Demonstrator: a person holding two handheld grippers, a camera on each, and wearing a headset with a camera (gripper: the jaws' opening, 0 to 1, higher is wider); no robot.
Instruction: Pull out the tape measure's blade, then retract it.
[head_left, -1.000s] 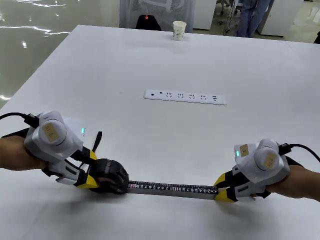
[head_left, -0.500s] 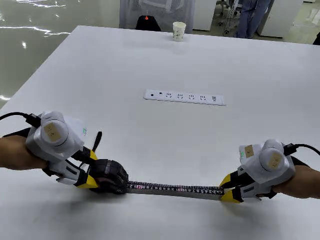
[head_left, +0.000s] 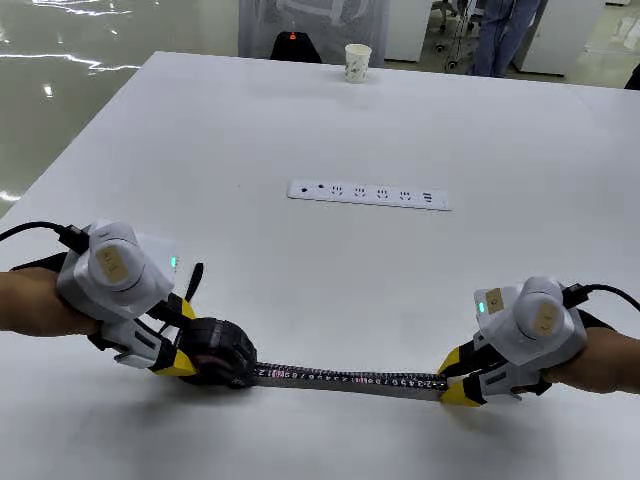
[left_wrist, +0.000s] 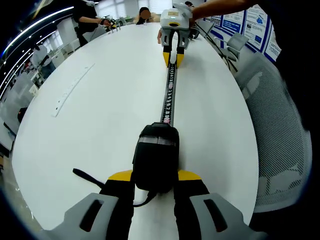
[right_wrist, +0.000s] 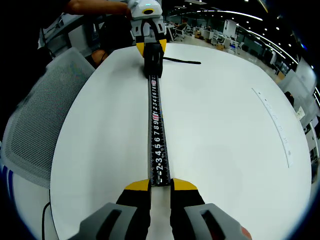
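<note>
- While the tape measure (head_left: 215, 352) lies near the table's (head_left: 300, 120) front edge, toward the left corner, the left gripper (head_left: 182, 338) has its yellow-tipped fingers (left_wrist: 120, 176) clenched on the black case from both sides.
- The blade (head_left: 350, 379) runs out of the case to the right, low along the front edge, with its numbers facing up.
- The right gripper (head_left: 452, 377) grasps the blade's free end, which is pinched in the narrow gap between its fingers (right_wrist: 137, 186).
- A black strap (head_left: 193, 282) trails from the case across the table, beside the left gripper.
- A power strip (head_left: 369, 194) lies around mid-table, well apart from the blade.
- A paper cup (head_left: 358, 60) stands upright at the far edge.
</note>
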